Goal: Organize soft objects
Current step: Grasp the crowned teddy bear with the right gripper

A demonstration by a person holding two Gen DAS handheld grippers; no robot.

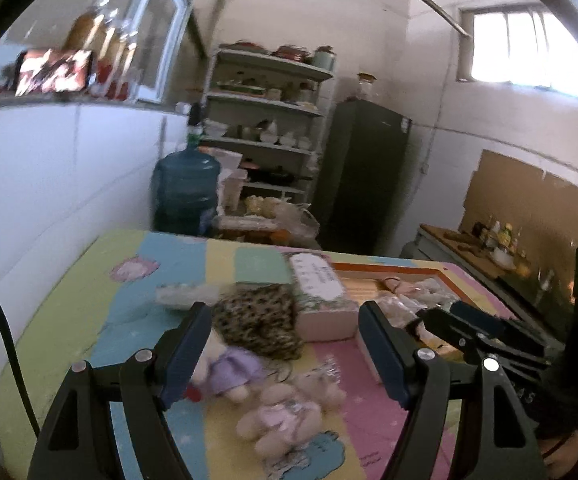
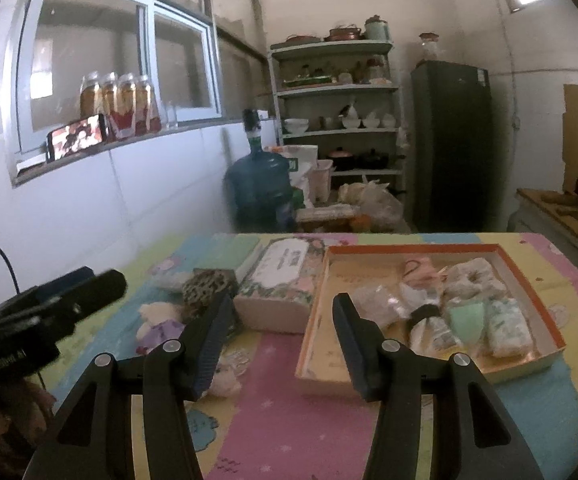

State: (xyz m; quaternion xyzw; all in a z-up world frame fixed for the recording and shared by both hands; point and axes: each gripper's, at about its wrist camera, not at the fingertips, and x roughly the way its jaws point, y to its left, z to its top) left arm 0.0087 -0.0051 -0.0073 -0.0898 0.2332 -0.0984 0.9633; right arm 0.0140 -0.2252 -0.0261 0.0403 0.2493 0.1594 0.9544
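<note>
In my left wrist view the left gripper [image 1: 285,322] hangs low over the pastel mat [image 1: 137,320], its jaws spread wide with nothing pinched. Between them, in the lower middle of the frame, lie the soft toys: a plush in a purple dress [image 1: 229,368] just beside my left finger, and a pink plush bear [image 1: 285,416] below it, nearer the bottom edge. Above the purple one sits a leopard-print pouch [image 1: 257,320], touching the floral box [image 1: 321,300] at frame centre. The picture is blurred, so finer detail on the toys escapes me.

From my right wrist view the right gripper [image 2: 283,308] is partly spread and empty, with bare pink mat between its fingers. The orange-rimmed tray [image 2: 529,276] fills the right middle of that frame and already holds several soft things: a pale ring-shaped piece [image 2: 475,280] at its upper right, a mint-green item [image 2: 465,320] and wrapped white packets [image 2: 509,328] along its lower right (I cannot tell what the packets contain). The floral box stands just left of the tray, and the purple-dressed plush lies at centre left, next to my left gripper's dark body at the frame's left edge.
</note>
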